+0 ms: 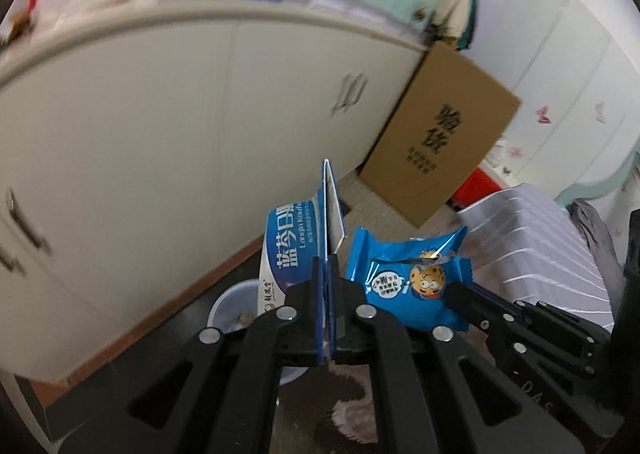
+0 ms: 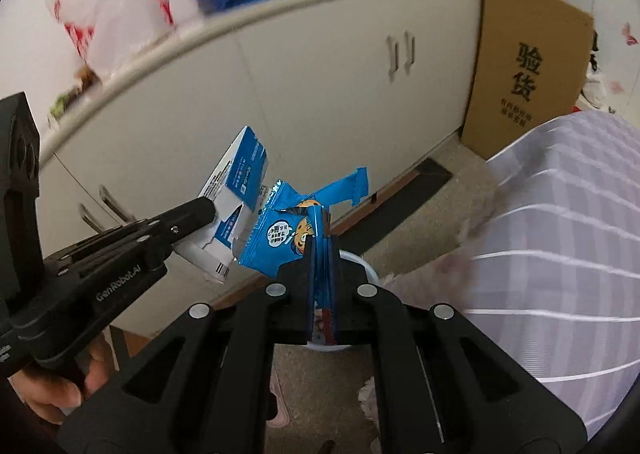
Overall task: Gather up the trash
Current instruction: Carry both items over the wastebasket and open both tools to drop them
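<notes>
My left gripper (image 1: 327, 266) is shut on a flap of a blue and white carton (image 1: 294, 250) and holds it up in the air. The same carton (image 2: 236, 190) shows in the right wrist view, with the left gripper (image 2: 208, 210) coming in from the left. My right gripper (image 2: 322, 246) is shut on a blue snack wrapper (image 2: 280, 238) with a cartoon cookie on it. This wrapper (image 1: 408, 282) hangs just right of the carton, with the right gripper (image 1: 452, 290) at its lower right edge. A white bin (image 1: 232, 310) stands on the floor below both grippers; its rim (image 2: 360, 266) peeks out behind my right fingers.
White cabinet doors (image 1: 160, 126) run along the wall behind, with bags on top. A cardboard box (image 1: 440, 130) leans against the cabinet at the right. A striped white cover (image 2: 560, 234) fills the right side. A hand (image 2: 60, 394) holds the left gripper's handle.
</notes>
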`<state>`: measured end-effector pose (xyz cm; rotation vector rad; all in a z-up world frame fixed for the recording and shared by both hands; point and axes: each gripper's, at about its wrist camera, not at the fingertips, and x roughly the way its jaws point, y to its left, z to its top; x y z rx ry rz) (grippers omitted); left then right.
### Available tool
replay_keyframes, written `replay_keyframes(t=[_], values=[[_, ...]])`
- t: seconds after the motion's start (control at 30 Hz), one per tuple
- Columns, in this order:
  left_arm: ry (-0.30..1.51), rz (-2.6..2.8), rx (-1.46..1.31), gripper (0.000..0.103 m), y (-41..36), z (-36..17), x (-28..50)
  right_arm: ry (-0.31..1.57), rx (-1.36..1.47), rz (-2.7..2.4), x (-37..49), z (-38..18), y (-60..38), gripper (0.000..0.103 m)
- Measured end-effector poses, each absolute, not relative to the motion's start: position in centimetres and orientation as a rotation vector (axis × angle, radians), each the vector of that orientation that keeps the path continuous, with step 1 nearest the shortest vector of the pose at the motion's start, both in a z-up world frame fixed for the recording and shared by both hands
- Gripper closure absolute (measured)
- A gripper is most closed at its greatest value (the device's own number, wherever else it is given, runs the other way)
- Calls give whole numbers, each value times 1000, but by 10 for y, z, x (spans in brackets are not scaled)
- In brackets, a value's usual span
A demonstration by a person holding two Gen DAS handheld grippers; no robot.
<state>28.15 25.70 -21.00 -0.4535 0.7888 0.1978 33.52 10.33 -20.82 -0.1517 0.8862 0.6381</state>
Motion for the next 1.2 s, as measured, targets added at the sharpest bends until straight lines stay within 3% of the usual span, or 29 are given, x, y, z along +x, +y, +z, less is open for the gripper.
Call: replay_keyframes(t=[0.5,0.87,0.97,1.0,1.03,1.2], values=[[1011,231,-519,101,305,-349,294,1156,-203,523,383,-388,170,97],[1122,217,-505,101,303,-408,324,1270,-148,510,411,-455,176,94],[1134,212,-493,101,297,-414,331,1269,-151,518,412,-457,174,73],[1136,209,-490,101,296,-416,332,1267,-148,519,411,-456,174,58],[1139,207,-484,101,293,-417,334,1263,-146,517,411,-455,172,54],[1147,198,-456,101,284,-419,340,1240,-156,498,409,-446,164,54]])
